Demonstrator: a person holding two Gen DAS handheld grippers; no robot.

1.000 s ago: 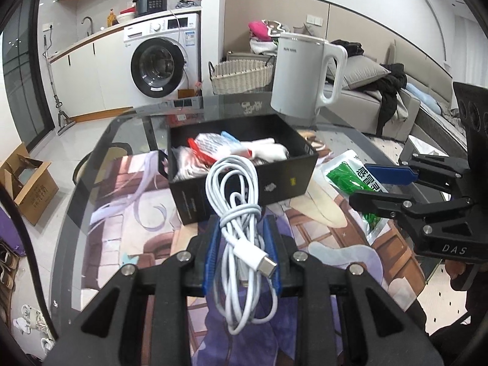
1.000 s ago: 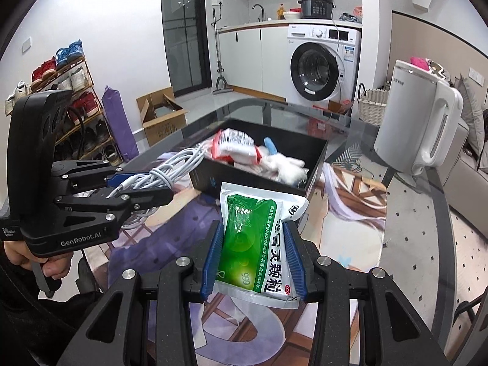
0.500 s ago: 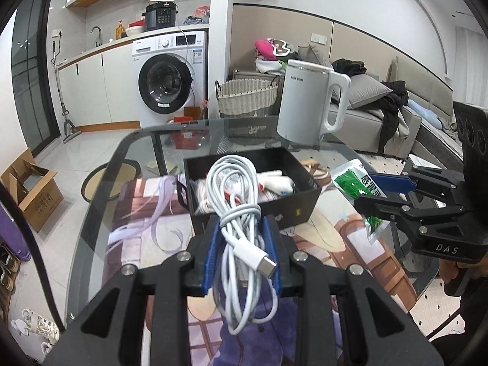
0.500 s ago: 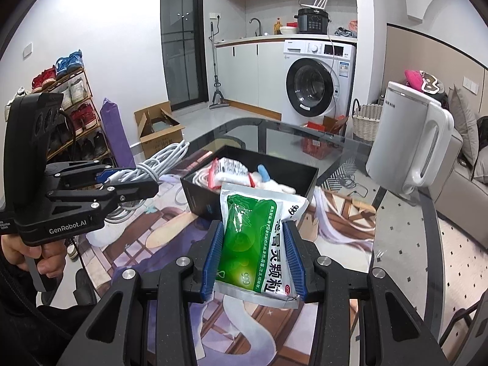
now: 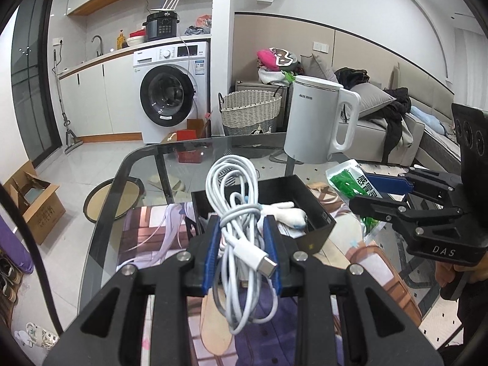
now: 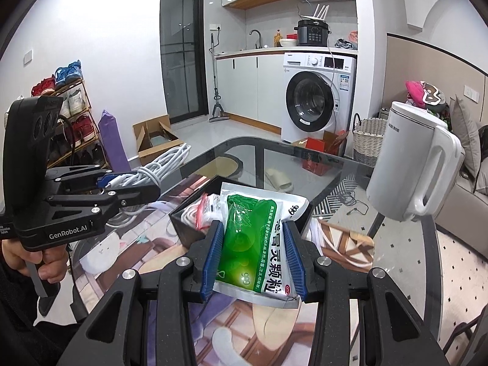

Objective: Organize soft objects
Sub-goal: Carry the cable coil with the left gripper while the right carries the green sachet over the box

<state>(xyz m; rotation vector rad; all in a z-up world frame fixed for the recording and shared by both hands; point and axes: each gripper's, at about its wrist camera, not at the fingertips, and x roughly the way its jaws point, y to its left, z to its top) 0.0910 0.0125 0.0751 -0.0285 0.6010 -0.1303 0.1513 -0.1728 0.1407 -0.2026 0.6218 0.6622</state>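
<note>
Both grippers have lifted away from the black box (image 5: 317, 210). The left gripper (image 5: 242, 253) clamps the coiled white USB-C cable (image 5: 235, 189) between its blue pads, above the box's near wall. The right gripper (image 6: 251, 259) pinches the green medicine sachet (image 6: 253, 238), beside the box.

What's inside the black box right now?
In the black box: a white plush toy and a red-trimmed clear bag. The held white cable and green sachet cover the rest.

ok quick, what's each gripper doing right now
left gripper: shut on the coiled white cable.
right gripper: shut on the green medicine packet.
</note>
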